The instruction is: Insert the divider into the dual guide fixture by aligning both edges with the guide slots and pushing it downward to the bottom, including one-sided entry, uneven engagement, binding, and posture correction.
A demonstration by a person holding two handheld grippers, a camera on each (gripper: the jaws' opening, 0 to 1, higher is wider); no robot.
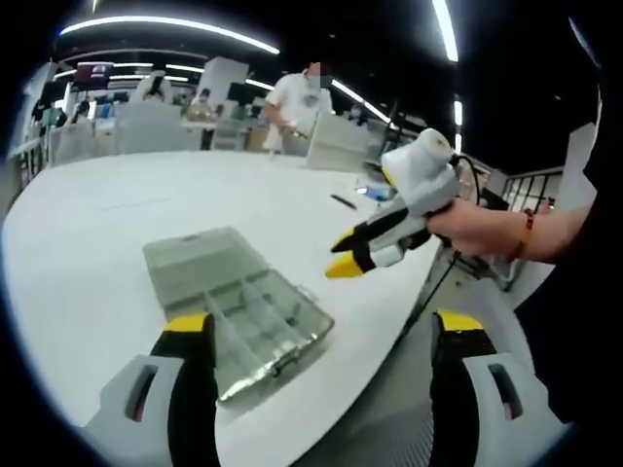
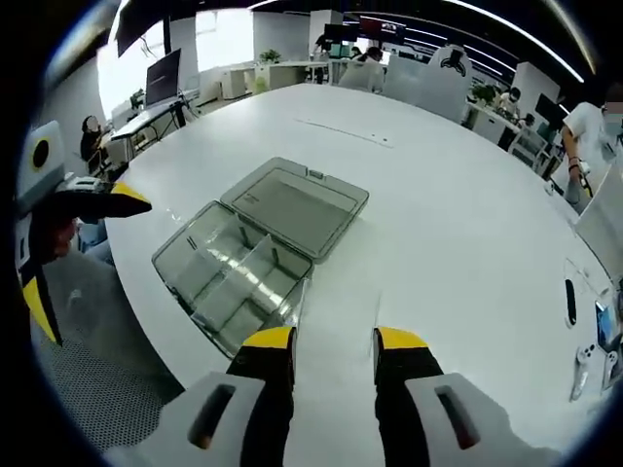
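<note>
Left gripper view: I see right gripper (image 1: 348, 257) mid-right, hand (image 1: 467, 222) level, jaws narrow, empty. Left gripper (image 1: 321, 336) wide, empty, over open box (image 1: 243, 302) lower center.

The left gripper (image 1: 321, 336) has its jaws spread wide, nothing between them. The right gripper (image 2: 333, 350) has its jaws set closer, with a gap and nothing held. In the left gripper view the right gripper shows on the right — a hand (image 1: 467, 222) grips it, forearm (image 1: 545, 238) reaching leftward.
</note>
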